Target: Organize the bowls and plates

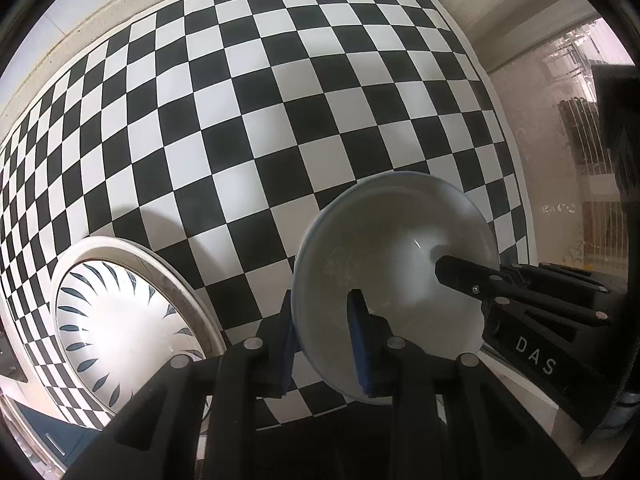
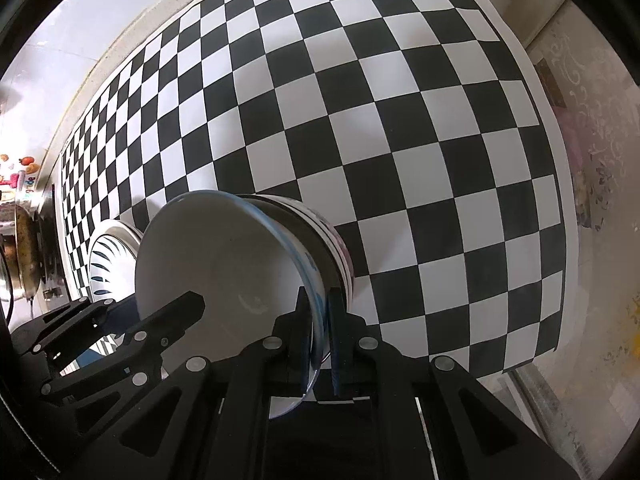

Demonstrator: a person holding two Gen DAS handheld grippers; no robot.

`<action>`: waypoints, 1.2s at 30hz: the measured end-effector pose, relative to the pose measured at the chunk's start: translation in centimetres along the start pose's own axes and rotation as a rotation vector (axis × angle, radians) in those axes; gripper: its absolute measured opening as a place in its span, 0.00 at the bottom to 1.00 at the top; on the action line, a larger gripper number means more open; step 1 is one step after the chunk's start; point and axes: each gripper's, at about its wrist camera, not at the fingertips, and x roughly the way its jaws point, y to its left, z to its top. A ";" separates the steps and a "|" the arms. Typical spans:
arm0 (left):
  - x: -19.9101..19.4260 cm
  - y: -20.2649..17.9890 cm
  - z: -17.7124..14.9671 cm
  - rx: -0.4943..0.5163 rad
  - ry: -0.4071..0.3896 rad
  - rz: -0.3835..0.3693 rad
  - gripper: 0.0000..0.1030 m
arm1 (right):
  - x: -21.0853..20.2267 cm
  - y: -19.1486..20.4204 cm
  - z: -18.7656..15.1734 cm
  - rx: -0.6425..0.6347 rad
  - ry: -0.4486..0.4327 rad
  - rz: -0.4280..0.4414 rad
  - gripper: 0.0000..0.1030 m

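Left wrist view: left gripper clamps white bowl's near rim over checkered mat; right gripper pinches opposite rim. Patterned plate lies left.

Looked like a home kitchen. Work surface was a counter covered by a black-and-white checkerboard mat, pale tiled wall behind its far edge. At the counter's left edge in the right wrist view: a stainless pan on what seemed a stove, and small colourful items on the wall, too small to identify. Off the right edge, patterned flooring. Crockery on the mat: a leaf-patterned plate and a white bowl.
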 end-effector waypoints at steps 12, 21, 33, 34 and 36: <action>-0.2 0.3 -0.1 -0.009 0.002 0.003 0.21 | -0.7 -0.2 -0.3 0.003 0.001 0.015 0.11; -0.7 0.0 -0.6 -0.001 -0.011 0.022 0.22 | -2.0 -0.7 -0.9 0.001 -0.010 0.033 0.13; -2.3 0.7 -1.2 -0.017 -0.089 0.082 0.59 | -4.7 -0.7 -2.7 -0.086 -0.116 -0.082 0.78; -2.5 0.9 -1.2 -0.021 -0.102 0.086 0.75 | -4.9 -0.8 -2.9 -0.090 -0.120 -0.098 0.78; -2.8 1.4 -1.2 -0.032 -0.117 0.097 0.84 | -5.1 -0.9 -3.1 -0.094 -0.136 -0.119 0.79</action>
